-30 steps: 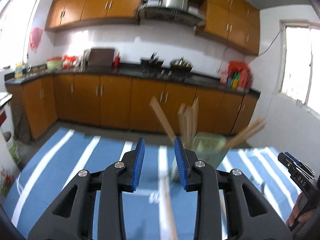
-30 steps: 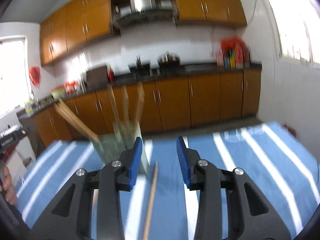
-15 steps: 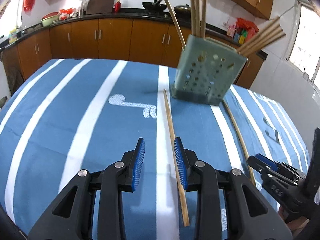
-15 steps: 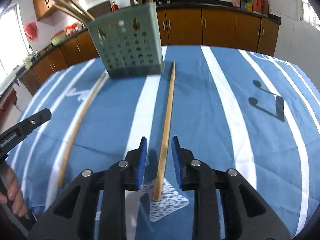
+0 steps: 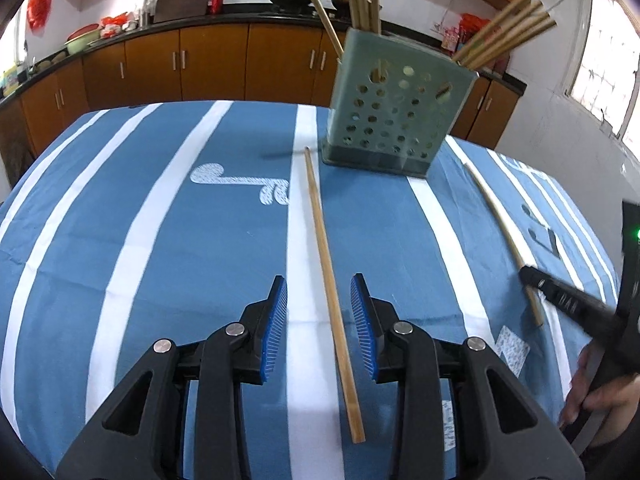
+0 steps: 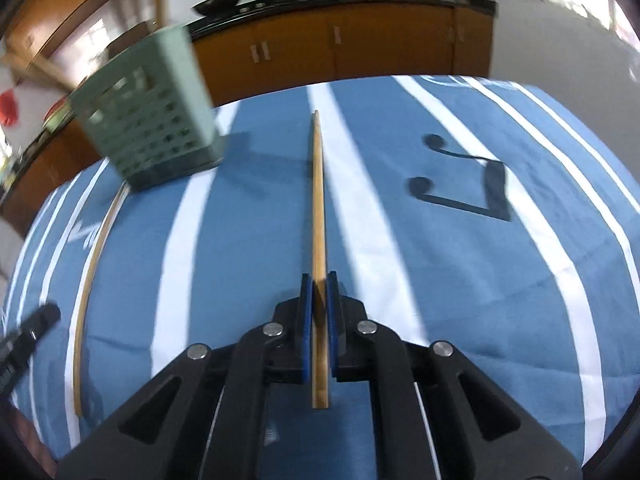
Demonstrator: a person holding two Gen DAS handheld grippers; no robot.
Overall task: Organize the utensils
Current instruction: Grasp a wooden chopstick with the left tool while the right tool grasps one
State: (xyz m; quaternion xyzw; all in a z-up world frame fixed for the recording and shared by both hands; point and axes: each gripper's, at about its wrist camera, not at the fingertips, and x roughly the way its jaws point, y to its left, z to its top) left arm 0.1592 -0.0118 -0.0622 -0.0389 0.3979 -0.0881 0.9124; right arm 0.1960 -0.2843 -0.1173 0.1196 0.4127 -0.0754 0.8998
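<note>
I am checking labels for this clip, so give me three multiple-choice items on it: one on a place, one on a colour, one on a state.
1. Where is the left chopstick?
A. in the holder
B. between the left gripper's open pads
C. on the floor

2. What colour is the holder?
A. pale green
B. red
C. black

3. The right gripper is:
A. wide open
B. out of view
C. shut on the right chopstick

Key: 1 B, gaps show beside both pads; 2 A, its perforated walls are green; 3 C, both pads press the stick.
</note>
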